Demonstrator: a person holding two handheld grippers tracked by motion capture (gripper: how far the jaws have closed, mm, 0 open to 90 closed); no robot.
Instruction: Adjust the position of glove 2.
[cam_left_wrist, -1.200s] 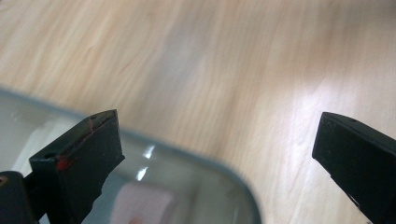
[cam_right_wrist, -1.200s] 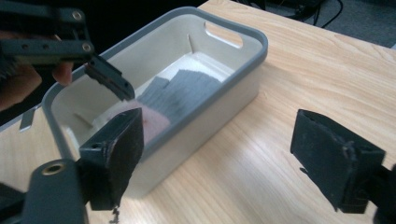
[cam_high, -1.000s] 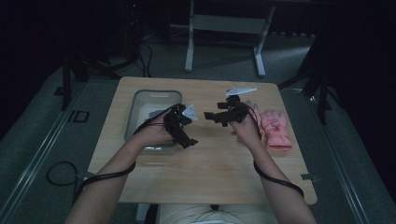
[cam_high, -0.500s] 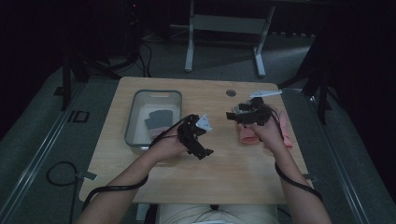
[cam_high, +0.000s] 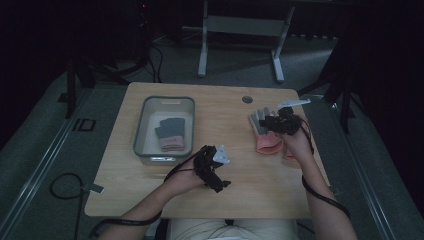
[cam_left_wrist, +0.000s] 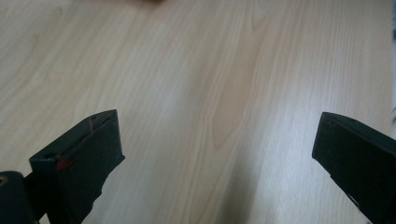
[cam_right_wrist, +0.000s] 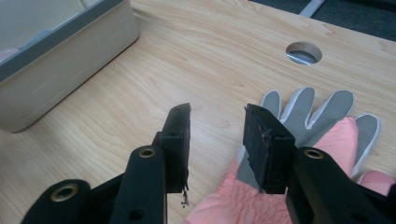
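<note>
High view shows the right gripper (cam_high: 265, 123) at the far right of the wooden table (cam_high: 220, 107), over the cuff end of a pink and grey glove (cam_high: 265, 135) that lies flat there, fingers pointing away from the person. A second ago this gripper stood nearer the middle of the table, level with the left one; it has since swung out to the right. Its jaws have just been closing, and in the right gripper view they stand part-way in, a narrow gap between them, with the glove (cam_right_wrist: 308, 116) under the right-hand jaw and nothing visibly pinched. The left gripper (cam_high: 212, 167) has dropped back toward the person and now sits low over bare wood near the table's near edge, just beside the grey bin (cam_high: 145, 125); the left gripper view shows its 2 jaws spread wide with only wood grain between them. Inside the bin lies 1 more glove (cam_high: 169, 134), dark grey with a pink cuff, where it also lay half a second ago.
</note>
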